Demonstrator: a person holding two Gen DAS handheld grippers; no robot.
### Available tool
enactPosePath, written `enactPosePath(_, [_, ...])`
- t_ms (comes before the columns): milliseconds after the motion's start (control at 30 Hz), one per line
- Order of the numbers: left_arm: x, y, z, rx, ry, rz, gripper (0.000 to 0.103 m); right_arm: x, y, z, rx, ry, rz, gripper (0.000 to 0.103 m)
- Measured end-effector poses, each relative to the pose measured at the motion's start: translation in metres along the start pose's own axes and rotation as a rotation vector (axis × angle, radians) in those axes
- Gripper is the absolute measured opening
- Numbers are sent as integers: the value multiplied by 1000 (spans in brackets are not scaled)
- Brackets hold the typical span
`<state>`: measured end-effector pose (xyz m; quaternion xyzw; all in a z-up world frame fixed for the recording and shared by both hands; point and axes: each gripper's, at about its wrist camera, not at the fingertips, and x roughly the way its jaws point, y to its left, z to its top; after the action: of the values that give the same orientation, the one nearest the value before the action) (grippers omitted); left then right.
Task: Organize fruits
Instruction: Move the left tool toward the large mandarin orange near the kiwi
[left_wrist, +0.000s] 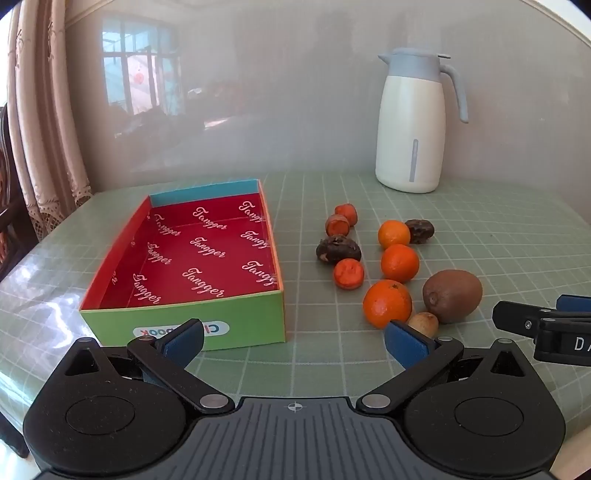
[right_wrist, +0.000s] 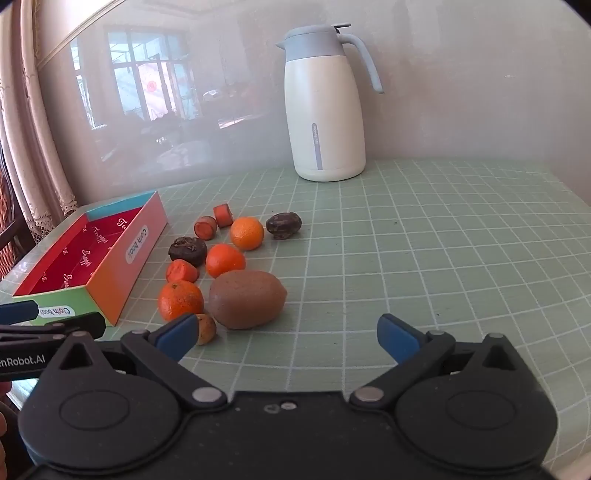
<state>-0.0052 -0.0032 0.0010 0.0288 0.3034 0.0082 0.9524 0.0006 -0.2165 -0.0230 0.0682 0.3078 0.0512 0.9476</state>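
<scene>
An open box (left_wrist: 184, 317) with a red printed inside stands on the table's left; it also shows in the right wrist view (right_wrist: 122, 280). To its right lie three oranges (left_wrist: 387, 303), a brown kiwi (left_wrist: 452, 295) (right_wrist: 246, 299), a small tan fruit (left_wrist: 424, 322), three carrot pieces (left_wrist: 348, 273) and two dark wrinkled fruits (left_wrist: 338, 250). My left gripper (left_wrist: 295, 341) is open and empty, just in front of the box and fruits. My right gripper (right_wrist: 291, 338) is open and empty, just before the kiwi.
A white jug with a blue-grey lid (left_wrist: 412, 125) (right_wrist: 325, 107) stands at the back against the wall. A green grid mat (right_wrist: 443, 258) covers the table. Curtains (left_wrist: 44, 129) hang at the left. The right gripper's fingers (left_wrist: 535, 321) show at the left wrist view's right edge.
</scene>
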Motion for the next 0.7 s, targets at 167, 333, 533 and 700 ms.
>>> enactPosePath(167, [0, -2, 1, 10, -4, 0, 103, -2, -1, 0, 3, 1, 1, 103])
enactPosePath(333, [0, -2, 1, 12, -4, -1, 103, 0, 1, 0, -1, 1, -1, 103])
enactPosePath(533, [1, -3, 2, 11, -3, -2, 103, 2, 0, -1, -2, -1, 0, 103])
enactPosePath(700, [2, -4, 1, 14, -2, -2, 103, 0, 1, 0, -3, -1, 0, 103])
